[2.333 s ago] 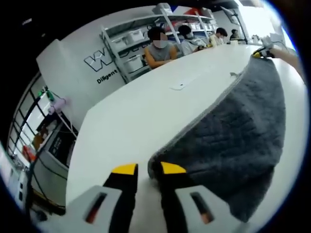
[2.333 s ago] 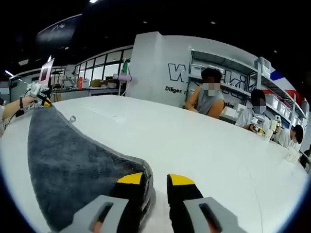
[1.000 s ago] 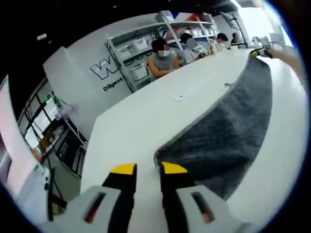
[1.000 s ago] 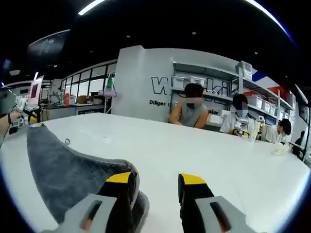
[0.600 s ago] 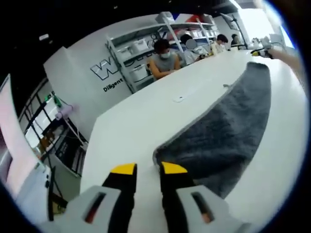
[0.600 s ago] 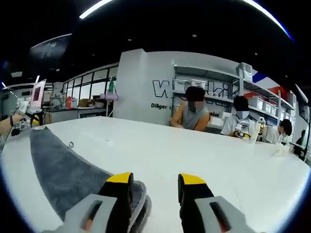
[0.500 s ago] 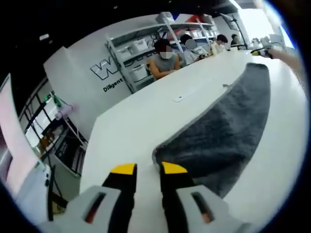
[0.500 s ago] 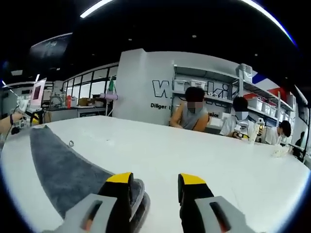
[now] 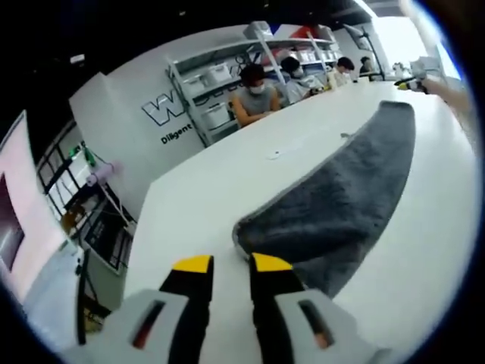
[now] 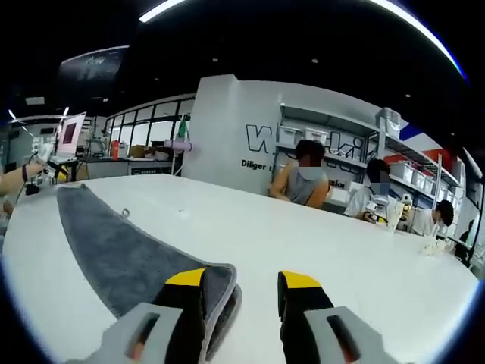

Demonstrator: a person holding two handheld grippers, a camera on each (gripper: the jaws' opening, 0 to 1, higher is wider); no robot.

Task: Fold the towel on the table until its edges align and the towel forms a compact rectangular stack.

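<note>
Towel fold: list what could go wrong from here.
1. The right tool stands open with the towel corner bunched beside one jaw; closing now might catch one layer.
2. The left tool looks near shut against the towel's end, so a pull could skew the edges.

- A dark grey fluffy terry towel (image 9: 345,189) with a paler hem lies on the white table (image 9: 227,189) as a long narrow band, folded lengthwise.
- Its near end (image 10: 216,284) shows two stacked layers with a rounded fold.
- A small hanging loop (image 10: 125,213) sticks out from one long edge.
</note>
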